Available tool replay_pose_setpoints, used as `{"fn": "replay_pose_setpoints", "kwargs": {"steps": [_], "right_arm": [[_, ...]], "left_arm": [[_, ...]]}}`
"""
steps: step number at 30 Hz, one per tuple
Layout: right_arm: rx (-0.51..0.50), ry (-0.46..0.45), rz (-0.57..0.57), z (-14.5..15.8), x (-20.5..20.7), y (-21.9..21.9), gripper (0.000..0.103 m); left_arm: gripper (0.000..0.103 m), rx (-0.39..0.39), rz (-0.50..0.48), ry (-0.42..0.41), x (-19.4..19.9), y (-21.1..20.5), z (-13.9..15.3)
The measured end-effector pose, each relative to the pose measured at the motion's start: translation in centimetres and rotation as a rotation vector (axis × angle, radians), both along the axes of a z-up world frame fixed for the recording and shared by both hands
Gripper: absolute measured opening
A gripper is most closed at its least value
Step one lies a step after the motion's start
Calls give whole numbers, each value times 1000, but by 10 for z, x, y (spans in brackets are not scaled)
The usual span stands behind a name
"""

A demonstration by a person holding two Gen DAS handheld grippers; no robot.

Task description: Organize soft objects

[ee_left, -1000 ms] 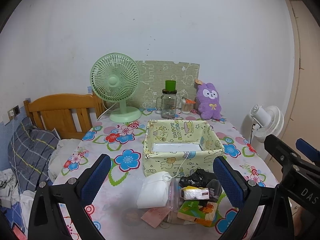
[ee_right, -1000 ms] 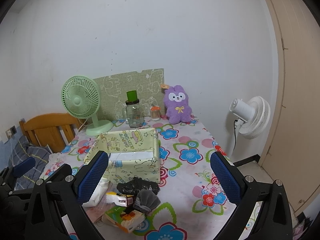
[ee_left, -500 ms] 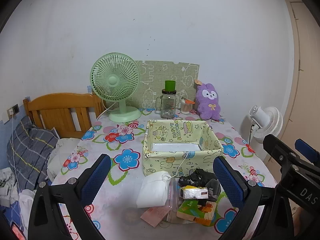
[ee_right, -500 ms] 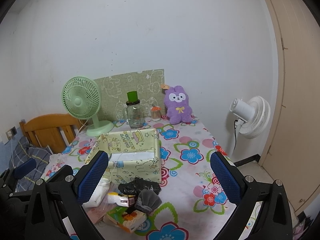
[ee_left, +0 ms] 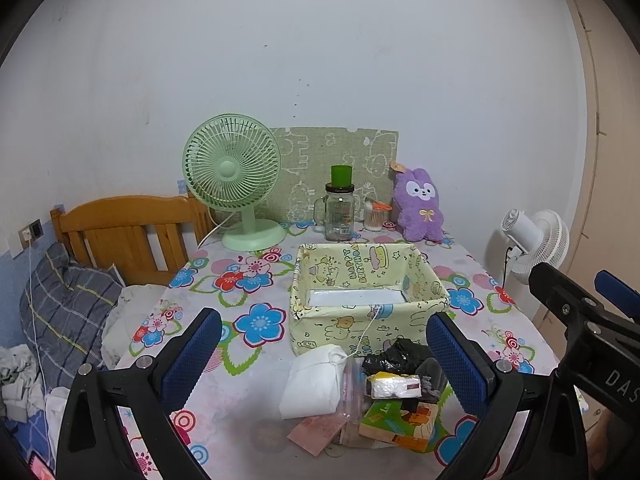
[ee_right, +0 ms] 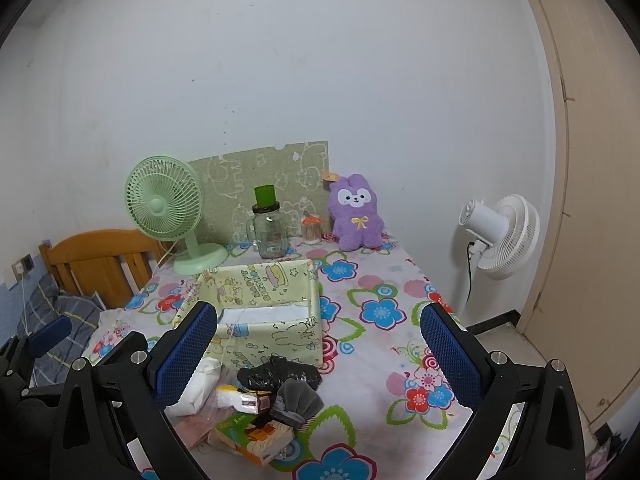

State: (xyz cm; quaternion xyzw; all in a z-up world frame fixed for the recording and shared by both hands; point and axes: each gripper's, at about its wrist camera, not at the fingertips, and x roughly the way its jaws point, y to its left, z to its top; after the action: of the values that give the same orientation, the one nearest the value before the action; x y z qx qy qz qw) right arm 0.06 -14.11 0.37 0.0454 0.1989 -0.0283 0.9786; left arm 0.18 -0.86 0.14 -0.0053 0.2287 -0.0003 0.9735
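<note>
Yellow-green fabric storage box (ee_left: 366,300) mid-table on flowered cloth (ee_left: 248,280), open-topped, white liner showing. Just in front of box: folded white cloth (ee_left: 314,382), crumpled black bag (ee_left: 394,356), grey sock (ee_right: 298,400), small tissue pack (ee_left: 394,386), all in one touching heap. Behind box: purple plush bunny (ee_left: 420,206), upright. Left gripper (ee_left: 320,364) spread wide, holding nothing. Right gripper (ee_right: 320,356) likewise wide apart, empty.
</note>
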Motion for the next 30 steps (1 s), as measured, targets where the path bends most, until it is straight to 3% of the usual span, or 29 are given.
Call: {"fn": "replay_pose_setpoints", "kwargs": {"steps": [30], "right_arm": [[3, 2, 14, -1, -1, 2, 103]], "left_arm": [[103, -11, -17, 11, -2, 0, 0]]}}
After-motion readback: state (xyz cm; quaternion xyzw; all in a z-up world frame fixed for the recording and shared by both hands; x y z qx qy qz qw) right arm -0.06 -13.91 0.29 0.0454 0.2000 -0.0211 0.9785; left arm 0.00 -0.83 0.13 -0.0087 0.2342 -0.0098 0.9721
